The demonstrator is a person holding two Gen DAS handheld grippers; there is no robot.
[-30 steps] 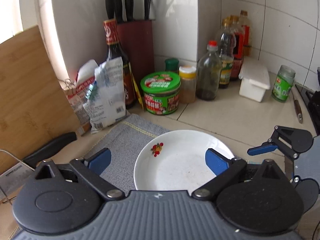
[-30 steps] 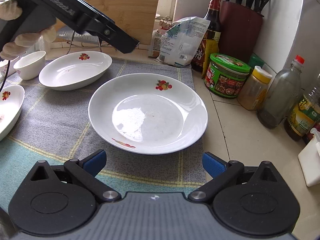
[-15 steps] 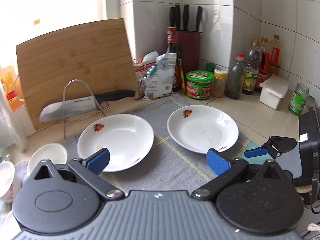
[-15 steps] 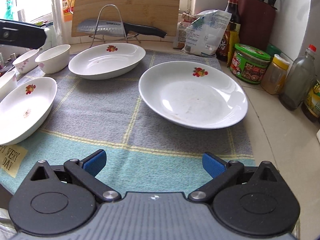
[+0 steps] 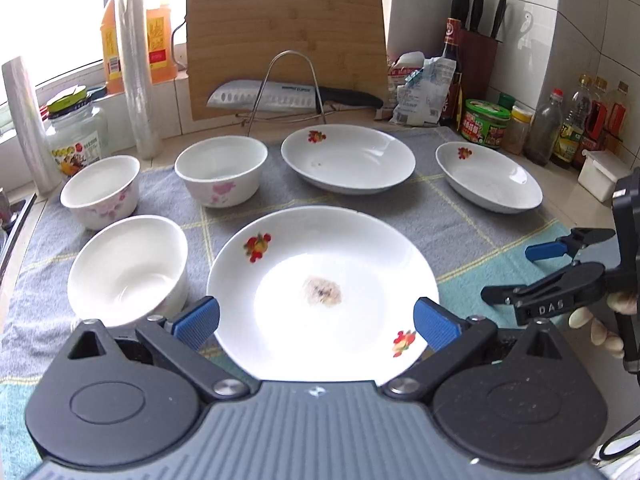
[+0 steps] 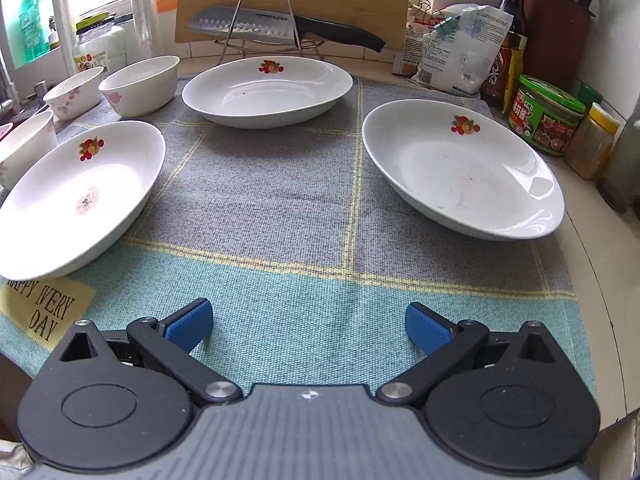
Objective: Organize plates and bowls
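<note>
Meanwhile, both tools hang released over the cloth-covered surface: the left tool (image 5: 316,318) above a stained plate (image 5: 322,292) near the front edge, the right tool (image 6: 308,322) over bare cloth (image 6: 304,292); two plates and three bowls (image 5: 221,170) lie further back.

Three plates (image 5: 322,292) and three bowls (image 5: 127,266) sit on the cloth (image 5: 472,224).

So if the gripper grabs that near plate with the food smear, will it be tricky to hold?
Probably a bit. The plate looks like glazed ceramic with a shine, so likely slippery and breakable if dropped. It seems rigid and its rim is thin, so pinching the edge should work, though it may tilt.
</note>
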